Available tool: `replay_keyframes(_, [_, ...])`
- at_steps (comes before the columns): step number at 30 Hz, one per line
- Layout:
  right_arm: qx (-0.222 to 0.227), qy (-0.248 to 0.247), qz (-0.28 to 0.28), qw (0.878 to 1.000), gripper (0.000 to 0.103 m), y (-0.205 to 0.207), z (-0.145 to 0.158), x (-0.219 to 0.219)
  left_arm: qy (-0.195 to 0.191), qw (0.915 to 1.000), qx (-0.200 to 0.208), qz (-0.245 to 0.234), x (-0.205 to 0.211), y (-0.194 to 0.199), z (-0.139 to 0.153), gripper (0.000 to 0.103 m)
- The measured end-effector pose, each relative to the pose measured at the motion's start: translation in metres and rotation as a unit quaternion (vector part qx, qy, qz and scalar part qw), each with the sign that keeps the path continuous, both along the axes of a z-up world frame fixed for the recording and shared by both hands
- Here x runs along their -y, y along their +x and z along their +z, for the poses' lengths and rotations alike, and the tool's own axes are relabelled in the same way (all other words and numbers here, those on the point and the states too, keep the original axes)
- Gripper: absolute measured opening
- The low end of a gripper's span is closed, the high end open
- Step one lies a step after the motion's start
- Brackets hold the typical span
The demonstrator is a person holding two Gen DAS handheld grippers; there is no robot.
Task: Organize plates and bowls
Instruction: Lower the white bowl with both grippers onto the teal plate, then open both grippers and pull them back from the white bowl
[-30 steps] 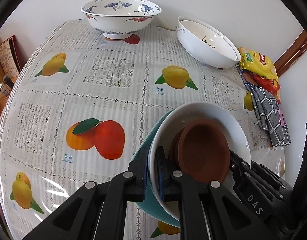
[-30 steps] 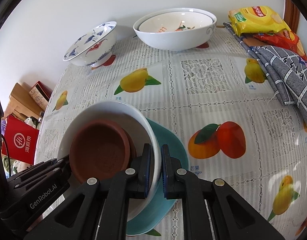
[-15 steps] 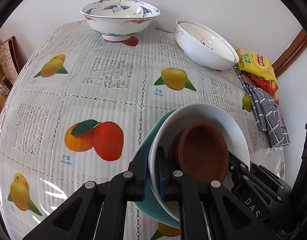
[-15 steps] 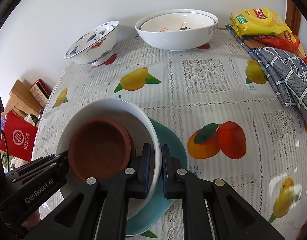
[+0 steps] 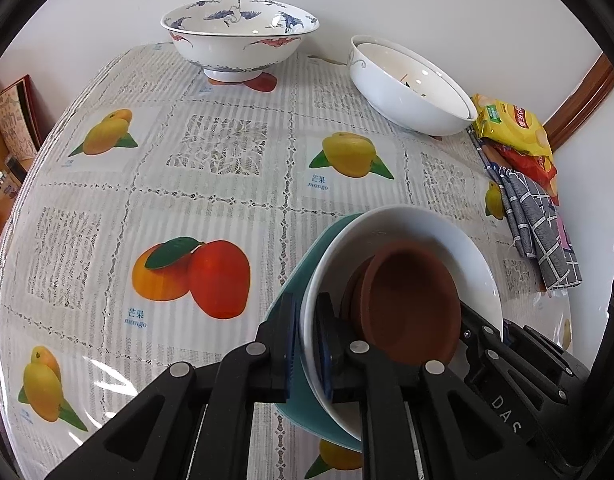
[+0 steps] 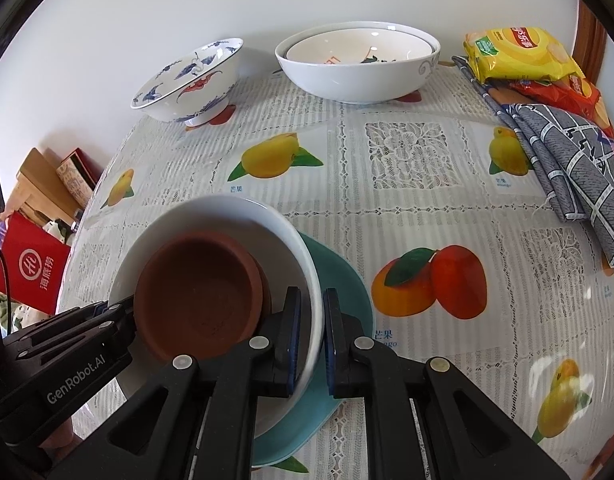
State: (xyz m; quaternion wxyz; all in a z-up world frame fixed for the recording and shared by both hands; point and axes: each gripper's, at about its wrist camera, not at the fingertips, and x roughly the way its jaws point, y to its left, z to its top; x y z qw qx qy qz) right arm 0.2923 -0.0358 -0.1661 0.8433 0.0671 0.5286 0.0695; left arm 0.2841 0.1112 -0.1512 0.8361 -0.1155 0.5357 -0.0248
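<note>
Left wrist view, lower centre: left gripper (image 5: 306, 330) has just slackened slightly yet, like right gripper (image 6: 311, 332), pinches the white bowl (image 5: 403, 220), likely nearing release.

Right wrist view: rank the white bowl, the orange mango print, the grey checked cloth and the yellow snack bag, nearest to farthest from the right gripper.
1. white bowl, its rim clamped in the right gripper.
2. orange mango print, on the tablecloth just right.
3. grey checked cloth, right edge.
4. yellow snack bag, far right corner by the wall.
</note>
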Motion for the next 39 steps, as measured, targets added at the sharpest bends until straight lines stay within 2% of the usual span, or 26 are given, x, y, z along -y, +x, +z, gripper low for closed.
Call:
replay_keyframes(8, [-0.009,-0.003,0.001,1.0,0.012,-0.001,0.0,0.001,-0.003,1.0,-0.005,-0.001,0.0,-0.003,0.001,0.012])
replay_keyframes(19, [0.0,-0.007,0.009,1.0,0.012,-0.008,0.01,0.0,0.0,0.9999,0.011,-0.004,-0.004,-0.011,0.016,0.015])
replay_keyframes(39, [0.028,-0.003,0.024,0.999,0.015,-0.054,0.043,0.001,-0.001,0.9995,0.032,-0.005,0.008,-0.063,0.043,0.021])
